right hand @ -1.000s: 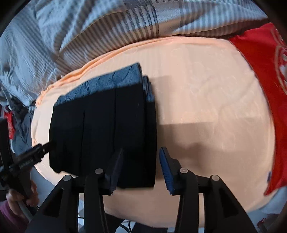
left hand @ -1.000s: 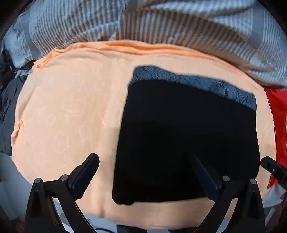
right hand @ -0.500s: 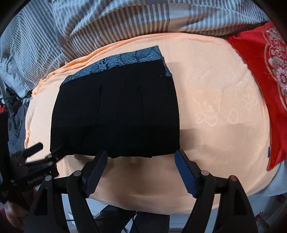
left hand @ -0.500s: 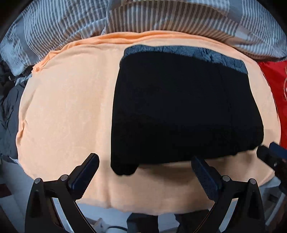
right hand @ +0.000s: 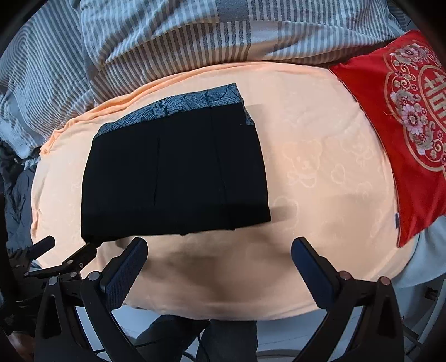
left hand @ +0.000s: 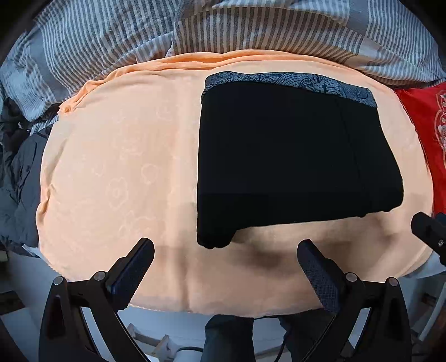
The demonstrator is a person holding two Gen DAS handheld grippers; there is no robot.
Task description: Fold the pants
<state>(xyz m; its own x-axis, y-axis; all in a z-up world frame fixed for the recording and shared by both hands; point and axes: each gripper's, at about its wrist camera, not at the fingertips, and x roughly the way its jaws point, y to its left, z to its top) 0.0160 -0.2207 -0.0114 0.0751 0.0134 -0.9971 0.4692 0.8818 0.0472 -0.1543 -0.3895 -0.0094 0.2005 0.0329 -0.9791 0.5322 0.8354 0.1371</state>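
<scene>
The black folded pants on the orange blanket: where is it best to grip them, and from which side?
Probably the black folded pants at the near-left corner that sticks out toward the camera, from the near side. This thick lump overhangs the straight edge, and bare orange blanket lies around it, so the fingers can pinch it freely.

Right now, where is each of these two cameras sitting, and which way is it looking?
Left wrist view: sits on the left tongs, looking down past its two spread fingers at the folded black pants on the peach blanket; the right tongs' tip pokes in at the right edge.
Right wrist view: sits on the right tongs, whose fingers are opening with nothing between them, facing down at the same pants, with a red cushion to the right.
Shared: pants, blanket, striped bedding.
</scene>
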